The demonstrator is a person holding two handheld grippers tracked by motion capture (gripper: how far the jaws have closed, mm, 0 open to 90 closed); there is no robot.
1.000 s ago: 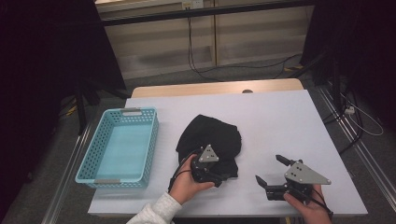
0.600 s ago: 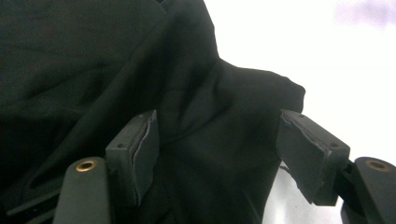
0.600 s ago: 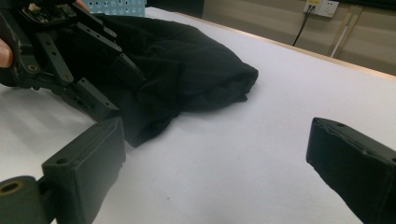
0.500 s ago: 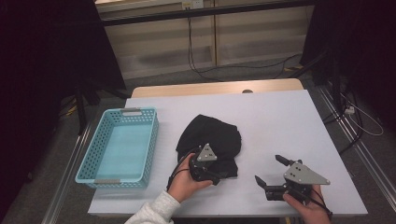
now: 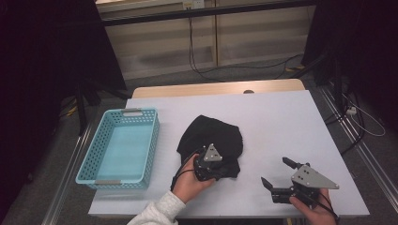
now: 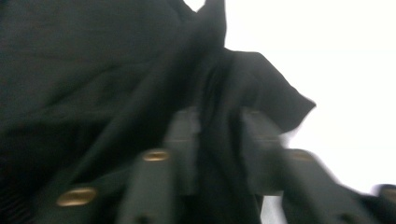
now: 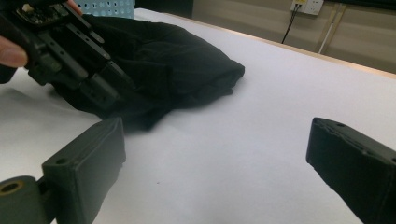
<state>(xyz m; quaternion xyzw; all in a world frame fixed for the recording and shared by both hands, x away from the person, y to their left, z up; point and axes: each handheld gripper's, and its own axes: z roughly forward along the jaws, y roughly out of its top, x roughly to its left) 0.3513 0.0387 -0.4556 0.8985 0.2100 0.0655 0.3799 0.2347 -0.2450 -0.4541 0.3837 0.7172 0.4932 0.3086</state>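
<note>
A crumpled black cloth [image 5: 213, 136] lies in the middle of the white table [image 5: 281, 122]. My left gripper [image 5: 221, 168] sits at the cloth's near edge, held by a hand in a light sleeve. Its jaws have just been closing, and in the left gripper view the left gripper [image 6: 217, 116] pinches a fold of the cloth [image 6: 93, 56] between its fingers [image 6: 184, 135]. My right gripper [image 5: 275, 171] hovers open near the front right of the table with nothing in it. The right gripper view shows the open right gripper [image 7: 215, 140] facing the cloth [image 7: 177, 65] and the left gripper [image 7: 107, 88].
A light blue plastic basket [image 5: 151, 140] stands at the table's left side, with nothing in it. Bare white tabletop stretches behind and to the right of the cloth. Cables run over the floor beyond the far edge.
In the high view both hands keep their places; the left gripper stays at the cloth's near edge, with only a slight shift.
</note>
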